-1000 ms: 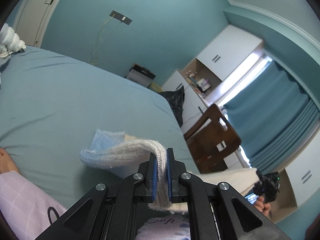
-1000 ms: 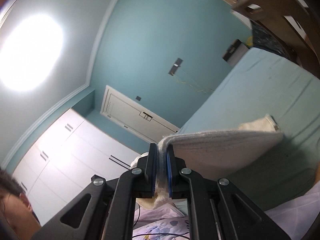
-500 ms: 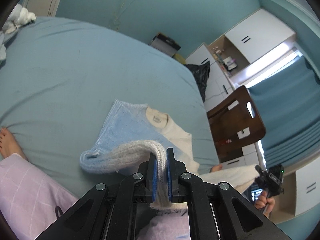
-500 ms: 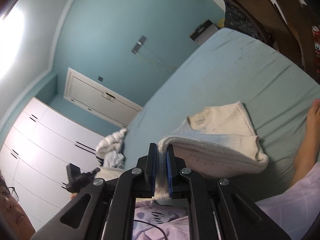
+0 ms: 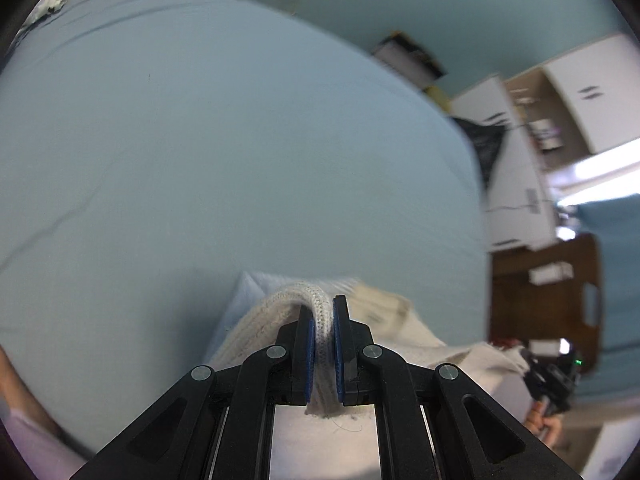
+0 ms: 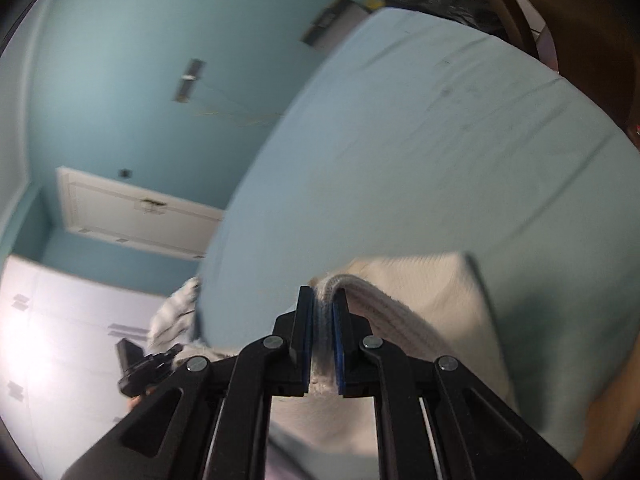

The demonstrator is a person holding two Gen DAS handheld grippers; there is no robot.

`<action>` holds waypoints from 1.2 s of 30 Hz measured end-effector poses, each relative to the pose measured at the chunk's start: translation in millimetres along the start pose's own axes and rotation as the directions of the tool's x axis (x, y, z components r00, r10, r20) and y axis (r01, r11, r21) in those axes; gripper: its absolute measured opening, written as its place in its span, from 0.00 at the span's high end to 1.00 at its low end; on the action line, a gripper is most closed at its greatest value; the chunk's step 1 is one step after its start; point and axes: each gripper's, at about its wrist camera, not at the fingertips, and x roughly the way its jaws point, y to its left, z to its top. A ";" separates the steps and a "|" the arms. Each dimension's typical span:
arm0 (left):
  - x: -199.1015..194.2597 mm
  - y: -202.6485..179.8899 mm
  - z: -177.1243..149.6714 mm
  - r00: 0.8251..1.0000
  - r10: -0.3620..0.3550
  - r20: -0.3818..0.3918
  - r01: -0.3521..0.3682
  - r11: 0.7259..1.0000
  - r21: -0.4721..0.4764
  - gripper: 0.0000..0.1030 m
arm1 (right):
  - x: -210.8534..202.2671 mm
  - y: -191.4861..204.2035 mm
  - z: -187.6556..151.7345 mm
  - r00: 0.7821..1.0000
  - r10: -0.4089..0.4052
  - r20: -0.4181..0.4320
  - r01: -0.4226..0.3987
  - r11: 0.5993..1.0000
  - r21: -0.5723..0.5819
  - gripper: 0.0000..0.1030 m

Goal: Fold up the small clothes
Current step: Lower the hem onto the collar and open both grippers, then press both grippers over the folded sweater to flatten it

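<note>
A small knit sweater (image 5: 256, 320), cream with a pale blue part, lies on the light blue bed sheet (image 5: 200, 140). My left gripper (image 5: 323, 312) is shut on its ribbed hem, which bulges up between the blue pads. My right gripper (image 6: 323, 300) is shut on the same sweater (image 6: 432, 292) at another point of the ribbed hem. The hem is carried over the rest of the sweater, low above the bed. Each view catches the other gripper at its edge: the right one (image 5: 552, 380) and the left one (image 6: 140, 364). Both views are blurred.
A wooden chair (image 5: 548, 300) stands beside the bed on the right. White cupboards (image 5: 516, 168) and a black bag (image 5: 484, 144) are behind it. A bundle of pale clothes (image 6: 172, 316) lies at the bed's far side. A person's leg (image 5: 16, 388) rests on the sheet.
Both grippers have swung forward and down over the bed with the hem. The sweater's far part, spread in view half a second ago, is now mostly covered by the folded-over layer.
</note>
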 end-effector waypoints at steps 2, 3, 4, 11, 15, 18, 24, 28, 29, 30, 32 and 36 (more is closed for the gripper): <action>42.9 6.4 15.7 0.999 0.032 -0.024 -0.033 0.999 -0.030 0.93 | 35.4 -16.1 16.2 0.997 -0.069 -0.030 0.069 0.997 0.019 0.95; 60.8 11.6 21.7 0.999 0.043 -0.031 -0.045 0.997 -0.056 0.93 | 61.7 -27.3 29.0 0.992 -0.116 -0.049 0.118 0.992 0.038 0.95; 80.0 18.8 28.4 0.998 0.043 -0.037 -0.047 0.994 -0.096 0.93 | 73.3 -33.0 33.1 0.988 -0.144 -0.060 0.147 0.988 0.041 0.95; 177.1 85.7 32.3 0.989 -0.058 -0.135 -0.005 0.904 -0.427 0.91 | 164.4 -101.8 62.0 0.954 -0.229 -0.192 0.255 0.959 0.123 0.94; 149.5 70.1 38.4 0.988 -0.121 -0.099 0.078 0.929 -0.363 0.40 | 162.3 -131.9 63.4 0.961 -0.095 -0.260 0.172 0.941 0.291 0.81; 87.5 41.7 45.5 0.990 -0.116 0.078 0.132 0.959 -0.251 0.00 | 113.4 -130.7 71.5 0.989 -0.080 -0.124 0.115 0.947 0.301 0.20; 48.7 -4.8 28.5 0.993 0.033 0.114 -0.033 0.999 0.005 0.00 | 64.2 -89.7 51.8 0.979 -0.199 -0.053 0.202 0.978 0.057 0.09; 74.0 -9.2 -20.6 0.997 0.048 0.055 -0.056 0.986 0.154 0.00 | 100.9 -77.6 24.4 0.932 -0.296 -0.209 0.286 0.955 -0.079 0.09; 86.9 -6.3 -32.4 0.999 0.047 0.027 -0.051 0.983 0.177 0.00 | 109.4 -76.6 17.6 0.910 -0.340 -0.239 0.321 0.940 -0.116 0.09; 101.9 -2.5 -42.3 0.998 0.061 0.002 -0.060 0.980 0.188 0.00 | 118.3 -78.8 9.0 0.882 -0.381 -0.277 0.350 0.924 -0.155 0.10; 130.1 4.3 -52.1 0.993 0.115 -0.037 -0.105 0.974 0.198 0.01 | 127.3 -86.0 3.2 0.865 -0.394 -0.311 0.356 0.918 -0.173 0.26; 163.9 17.6 -60.0 0.977 0.208 -0.045 -0.196 0.962 0.192 0.03 | 106.8 -74.3 -11.2 0.916 -0.342 -0.211 0.289 0.925 -0.246 0.88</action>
